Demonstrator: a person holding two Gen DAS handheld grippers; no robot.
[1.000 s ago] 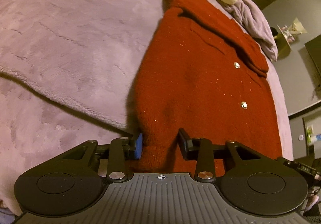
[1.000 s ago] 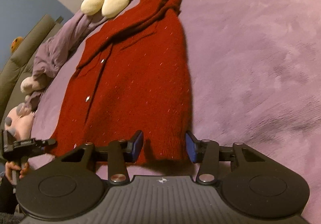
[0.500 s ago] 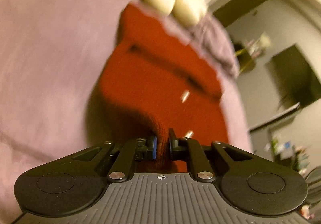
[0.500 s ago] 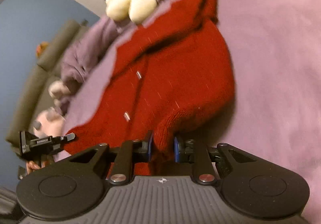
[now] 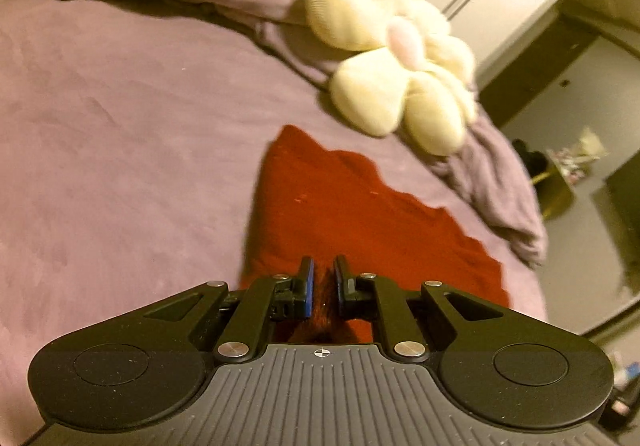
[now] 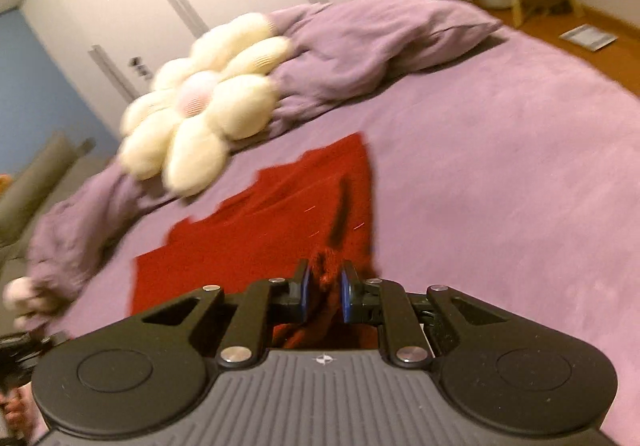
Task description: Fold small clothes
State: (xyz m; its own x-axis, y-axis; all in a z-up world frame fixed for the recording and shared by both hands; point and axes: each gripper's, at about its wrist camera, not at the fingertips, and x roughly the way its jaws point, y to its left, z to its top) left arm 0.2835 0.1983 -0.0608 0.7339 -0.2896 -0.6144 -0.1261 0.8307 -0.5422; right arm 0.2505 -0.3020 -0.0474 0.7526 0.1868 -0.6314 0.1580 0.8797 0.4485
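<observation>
Purple bedding covers the bed (image 5: 100,134), with a rumpled purple duvet (image 6: 360,46) bunched along its far edge and a cream flower-shaped cushion (image 6: 200,102) resting against it. Near that far edge lies the red knitted cardigan (image 5: 340,214), spread on the bedding. The left gripper (image 5: 323,278) is clenched on one corner of its hem, the right gripper (image 6: 325,282) on another.
</observation>
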